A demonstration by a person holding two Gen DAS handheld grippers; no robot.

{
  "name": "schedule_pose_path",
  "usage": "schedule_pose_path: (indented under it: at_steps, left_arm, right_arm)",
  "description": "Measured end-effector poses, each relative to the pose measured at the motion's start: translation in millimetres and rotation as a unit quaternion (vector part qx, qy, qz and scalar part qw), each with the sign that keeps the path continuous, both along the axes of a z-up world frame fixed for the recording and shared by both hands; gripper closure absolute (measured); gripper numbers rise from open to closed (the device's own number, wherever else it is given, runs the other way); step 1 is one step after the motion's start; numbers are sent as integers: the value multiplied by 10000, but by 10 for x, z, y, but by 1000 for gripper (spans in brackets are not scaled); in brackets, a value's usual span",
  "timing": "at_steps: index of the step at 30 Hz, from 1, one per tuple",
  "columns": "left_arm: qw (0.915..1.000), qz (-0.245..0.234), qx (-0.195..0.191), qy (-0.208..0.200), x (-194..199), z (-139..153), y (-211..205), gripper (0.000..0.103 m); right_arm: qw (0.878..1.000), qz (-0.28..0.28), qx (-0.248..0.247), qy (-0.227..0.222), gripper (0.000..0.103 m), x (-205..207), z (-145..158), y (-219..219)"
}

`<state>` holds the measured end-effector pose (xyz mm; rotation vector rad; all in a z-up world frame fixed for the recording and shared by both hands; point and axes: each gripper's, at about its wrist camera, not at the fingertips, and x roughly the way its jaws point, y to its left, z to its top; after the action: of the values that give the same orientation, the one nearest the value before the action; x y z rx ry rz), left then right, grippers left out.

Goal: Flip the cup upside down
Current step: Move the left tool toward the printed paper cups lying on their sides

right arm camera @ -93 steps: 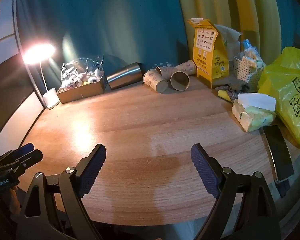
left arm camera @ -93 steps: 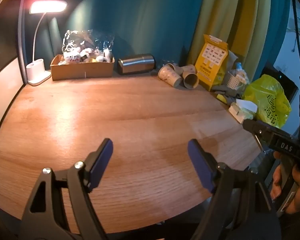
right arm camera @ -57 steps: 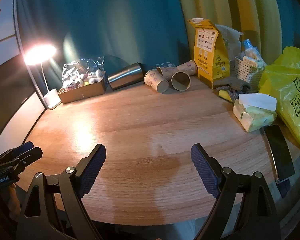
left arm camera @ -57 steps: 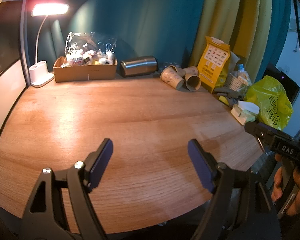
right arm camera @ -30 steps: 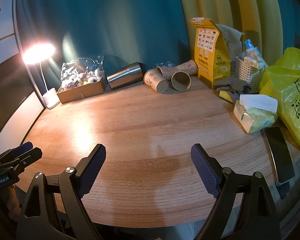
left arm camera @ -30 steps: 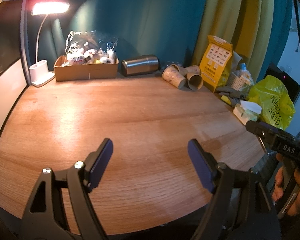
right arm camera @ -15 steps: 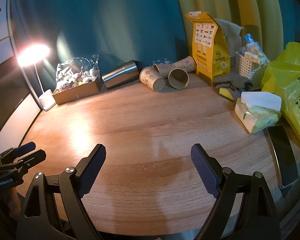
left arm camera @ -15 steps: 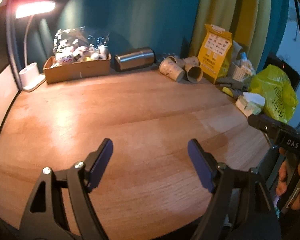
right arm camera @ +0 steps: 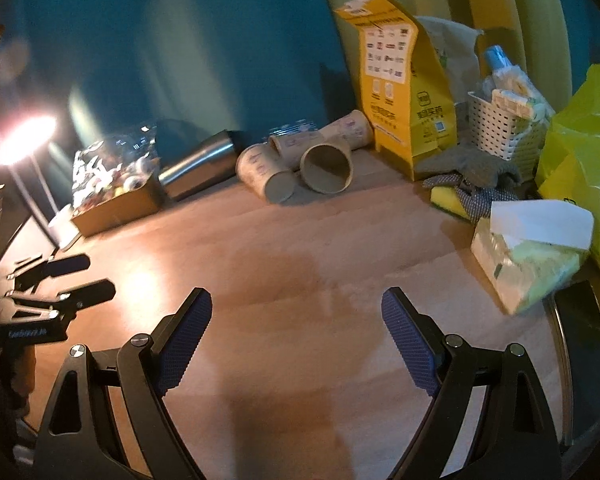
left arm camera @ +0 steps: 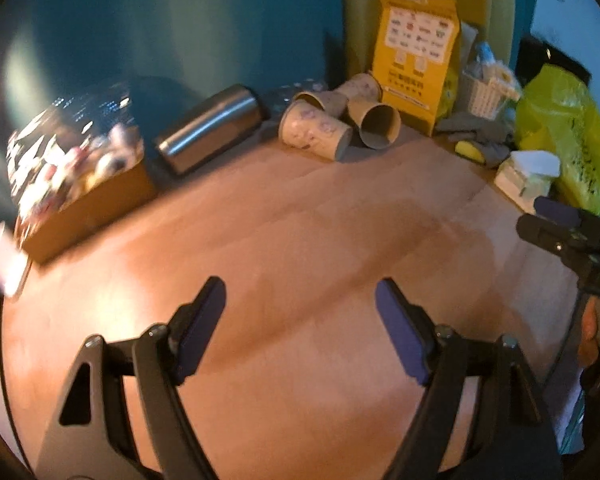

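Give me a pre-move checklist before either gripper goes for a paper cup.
1. Left gripper open and empty: ok.
2. Right gripper open and empty: ok.
3. Paper cups lie on their sides at the table's far edge, none standing: ok as a start.
4. Bare table between grippers and cups: ok.
5. Target cup free of neighbours: not ok, the cups lie bunched, beside the steel tumbler and yellow box.
6. Which cup is meant: cannot tell.

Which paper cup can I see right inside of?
The middle paper cup, lying on its side with its open mouth facing the camera. The left cup shows its bottom; the back ones point sideways.
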<state>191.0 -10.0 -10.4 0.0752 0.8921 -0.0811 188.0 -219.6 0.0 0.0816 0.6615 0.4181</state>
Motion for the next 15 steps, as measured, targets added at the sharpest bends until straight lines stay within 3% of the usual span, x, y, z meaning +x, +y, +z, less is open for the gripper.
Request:
schedule_pose_path:
  at_steps: [4,15]
  left_arm:
    - [9990,-385,96,206,557,24,-48,24]
    - [9860,-1293,879,580,2129,54,-357,24]
  right_arm:
    - [9999,-132,-18,7,14,307,-51,-77]
    - [9990,-404,-32,184,14,1084,-170,-140]
